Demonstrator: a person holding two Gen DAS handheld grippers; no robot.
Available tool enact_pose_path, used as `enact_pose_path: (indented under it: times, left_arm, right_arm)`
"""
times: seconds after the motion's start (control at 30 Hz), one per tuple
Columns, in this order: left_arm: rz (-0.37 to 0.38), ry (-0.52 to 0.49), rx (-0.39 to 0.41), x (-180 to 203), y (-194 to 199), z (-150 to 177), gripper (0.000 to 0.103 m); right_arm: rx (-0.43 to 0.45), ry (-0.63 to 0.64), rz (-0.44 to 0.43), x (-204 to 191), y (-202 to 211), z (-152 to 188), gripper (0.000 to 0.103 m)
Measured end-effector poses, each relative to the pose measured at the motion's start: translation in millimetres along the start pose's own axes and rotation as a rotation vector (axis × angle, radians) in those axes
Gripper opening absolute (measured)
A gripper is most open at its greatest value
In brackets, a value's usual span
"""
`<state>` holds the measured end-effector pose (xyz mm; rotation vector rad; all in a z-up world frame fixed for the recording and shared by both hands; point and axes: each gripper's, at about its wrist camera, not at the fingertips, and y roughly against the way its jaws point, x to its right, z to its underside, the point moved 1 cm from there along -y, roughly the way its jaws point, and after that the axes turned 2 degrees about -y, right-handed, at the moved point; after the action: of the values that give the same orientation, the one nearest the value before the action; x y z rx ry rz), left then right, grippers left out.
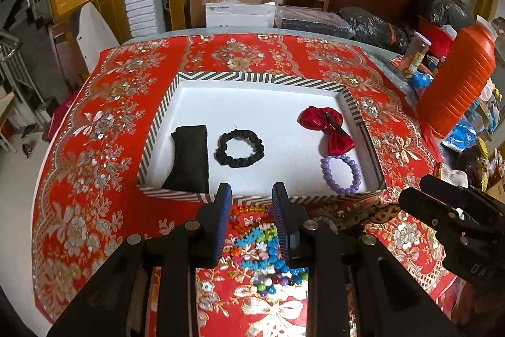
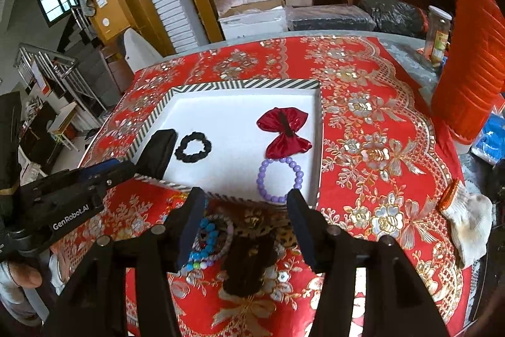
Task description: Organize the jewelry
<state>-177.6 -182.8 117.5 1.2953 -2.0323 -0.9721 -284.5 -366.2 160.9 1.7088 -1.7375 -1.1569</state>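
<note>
Striped tray (image 1: 164, 112) sits mid-table on the red floral cloth (image 1: 94, 147). Four pieces are already inside. Taking the tray as a clock face in the left wrist view: black pouch (image 1: 189, 158) at 8 o'clock, leaning on the near-left wall; black scrunchie (image 1: 239, 148) beside it toward centre; red bow clip (image 1: 328, 130) at 3 o'clock; purple bead bracelet (image 1: 341, 174) at 5 o'clock, touching the bow's lower edge.

Unsorted pile lies outside, just off the tray's near wall at 6 o'clock: bright bead bracelets (image 1: 262, 245) in a loose tangle, a leopard-print scrunchie (image 2: 258, 221), and a dark fabric piece (image 2: 249, 267) overlapping it.

Left gripper (image 1: 251, 195) hangs over the bead tangle, jaws apart with a modest gap, nothing between them. Right gripper (image 2: 244, 201) hangs over the leopard scrunchie, jaws spread wider, also empty. Each gripper shows at the edge of the other's view, so the two are close together.

Judgement: roughly half sorted; next pick comes from the pile.

Risks from here:
- Bead strands look interlaced. A pinch on one could drag others along, or drop one short of the tray.
- Round beads may squirt out of flat pads if caught off-centre.
- Scrunchie and dark piece overlap; a grab may lift both.
- Both grippers work the same small patch, so a collision is likely if they descend together.
- The near tray wall stands between pile and tray; a low carry could snag or shove it.
</note>
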Motion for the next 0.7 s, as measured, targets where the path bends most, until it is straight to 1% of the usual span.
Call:
enact_pose_path:
  times: [0.27,0.7]
  left_arm:
    - [-0.011,0.001,0.014,9.1,11.4,8.6,0.021]
    - [-0.032,0.019,0.001,8.7,16.0,18.2,0.021]
  right_arm:
    - [0.008,0.019,0.004,0.3,11.8,5.7,0.057]
    - [-0.001,0.032,-0.012,-3.2,13.7,10.6,0.058]
